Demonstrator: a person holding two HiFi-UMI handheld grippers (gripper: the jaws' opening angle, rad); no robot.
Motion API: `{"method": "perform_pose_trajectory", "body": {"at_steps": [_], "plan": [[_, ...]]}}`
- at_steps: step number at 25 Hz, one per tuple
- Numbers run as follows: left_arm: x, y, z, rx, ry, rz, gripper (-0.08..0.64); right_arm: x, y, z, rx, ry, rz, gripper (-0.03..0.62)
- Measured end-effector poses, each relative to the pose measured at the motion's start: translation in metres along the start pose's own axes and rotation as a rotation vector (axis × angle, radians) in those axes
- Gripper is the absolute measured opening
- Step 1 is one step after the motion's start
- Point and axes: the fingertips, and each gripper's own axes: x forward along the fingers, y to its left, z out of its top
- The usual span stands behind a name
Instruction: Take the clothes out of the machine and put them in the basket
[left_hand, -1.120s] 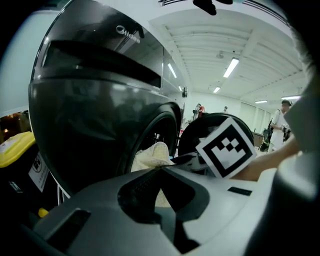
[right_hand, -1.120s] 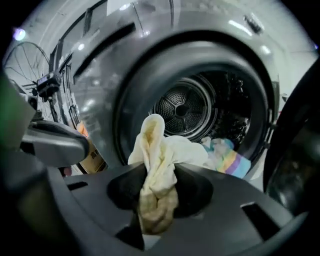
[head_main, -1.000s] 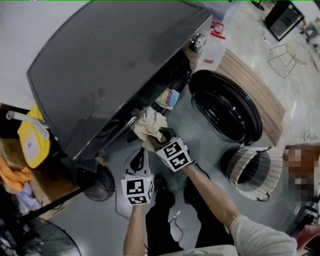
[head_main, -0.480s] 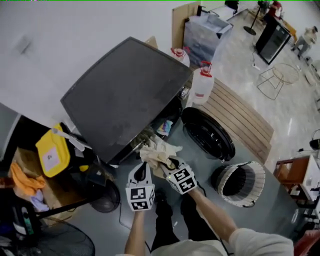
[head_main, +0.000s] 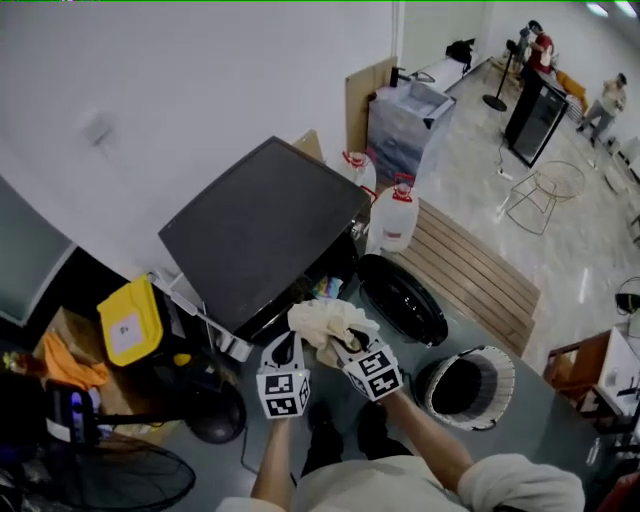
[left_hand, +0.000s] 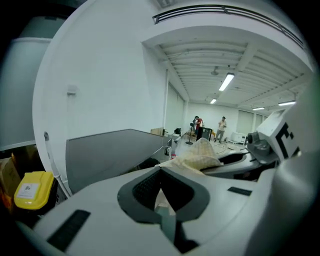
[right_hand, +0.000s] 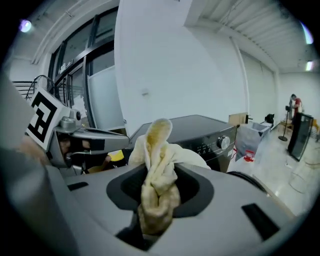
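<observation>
Your cloth (head_main: 325, 322) is cream-yellow with a fine waffle weave. The machine (head_main: 265, 235) is dark grey, the basket (head_main: 503, 390) white-slatted, the container (head_main: 130, 322) yellow. Your left gripper (left_hand: 162, 187) and right gripper (right_hand: 159, 185) are pale grey, and the 2 carry black-and-white square markers.

Test lab hall, washing machine (head_main: 262, 238), strip lights (left_hand: 226, 81)

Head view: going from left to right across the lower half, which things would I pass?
orange rag → yellow container → cloth → basket
</observation>
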Motion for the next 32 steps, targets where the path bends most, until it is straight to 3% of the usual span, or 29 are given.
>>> {"method": "perform_pose_trajectory", "body": {"at_steps": [8,15,24,32], "plan": [[-0.032,-0.025,0.077,0.074,-0.098,-0.013,0.017,-0.084,-0.018,0.066,-0.022,-0.138,-0.109,0.129],[-0.036,-0.051,0.121,0.126,-0.166,-0.07,0.017,-0.137,-0.037,0.095,-0.032,-0.214,-0.206,0.129],[-0.008,-0.143,0.133,0.213,-0.163,-0.293,0.017,-0.212,-0.071,0.075,0.038,-0.245,-0.401,0.129],[0.003,-0.272,0.135,0.313,-0.159,-0.573,0.017,-0.312,-0.103,0.033,0.146,-0.268,-0.663,0.13]]}}
